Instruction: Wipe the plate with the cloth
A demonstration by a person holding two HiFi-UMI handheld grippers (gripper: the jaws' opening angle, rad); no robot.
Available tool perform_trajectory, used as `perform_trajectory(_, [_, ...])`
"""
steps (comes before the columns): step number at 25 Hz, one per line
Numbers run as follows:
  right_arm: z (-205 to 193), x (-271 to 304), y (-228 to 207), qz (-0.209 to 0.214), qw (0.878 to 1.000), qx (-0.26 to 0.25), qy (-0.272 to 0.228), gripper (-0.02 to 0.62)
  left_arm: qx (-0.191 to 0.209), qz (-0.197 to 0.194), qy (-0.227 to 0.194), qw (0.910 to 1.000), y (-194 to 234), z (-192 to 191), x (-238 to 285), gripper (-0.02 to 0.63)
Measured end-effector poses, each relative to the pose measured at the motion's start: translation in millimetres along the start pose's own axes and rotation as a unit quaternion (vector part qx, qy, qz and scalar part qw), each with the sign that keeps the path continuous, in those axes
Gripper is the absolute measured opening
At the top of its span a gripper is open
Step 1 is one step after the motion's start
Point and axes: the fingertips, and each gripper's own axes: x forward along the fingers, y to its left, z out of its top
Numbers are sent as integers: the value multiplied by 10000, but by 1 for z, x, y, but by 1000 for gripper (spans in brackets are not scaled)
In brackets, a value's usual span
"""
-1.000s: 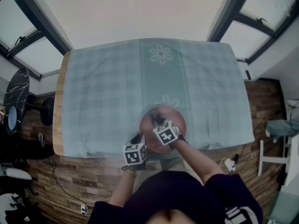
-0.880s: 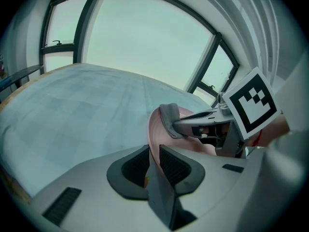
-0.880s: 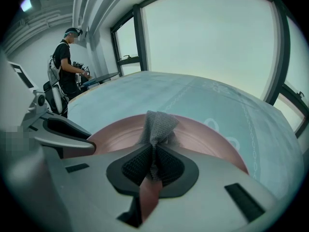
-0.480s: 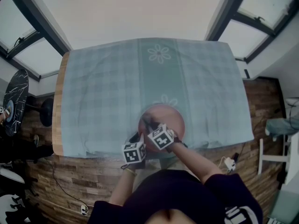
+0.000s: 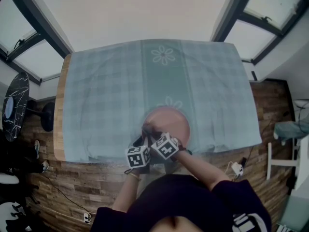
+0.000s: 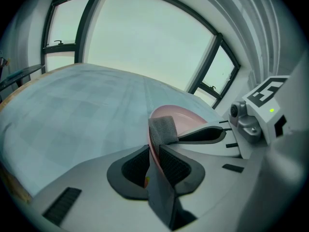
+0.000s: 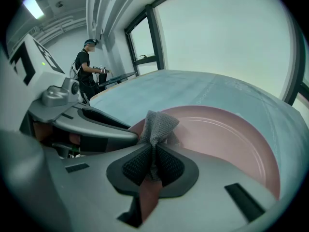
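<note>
A pink plate [image 5: 170, 122] lies on the checked tablecloth near the table's front edge. My left gripper [image 5: 141, 142] is shut on the plate's near-left rim; in the left gripper view the pink rim [image 6: 153, 151] runs between the pads of my left gripper [image 6: 154, 154]. My right gripper [image 7: 153, 154] is shut on a small grey cloth [image 7: 157, 123], which bunches up above the pads and rests on the plate [image 7: 231, 139] at its left side. In the head view my right gripper [image 5: 148, 131] reaches over the plate's left part, right beside the left one.
The blue-green checked tablecloth [image 5: 111, 91] covers the table, with a bare wooden edge [image 5: 59, 115] at the left. A black stool [image 5: 48, 115] stands on the floor to the left. Far off, a person [image 7: 87, 69] stands by the window.
My right gripper has slid the cloth left and toward me across the plate, closing up on the left gripper. The left gripper and plate have stayed put.
</note>
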Motion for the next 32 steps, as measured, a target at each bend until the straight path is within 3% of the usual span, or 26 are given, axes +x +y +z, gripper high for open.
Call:
perform_trajectory(15, [-13,-8,21,454,9989,107,108,32,61,44,25,10000,0,-1,0,77])
perform_trajectory(32, [5,-44,-78,-493,9985,209,-72,32,54,64,48,10000,1,-1,0,77])
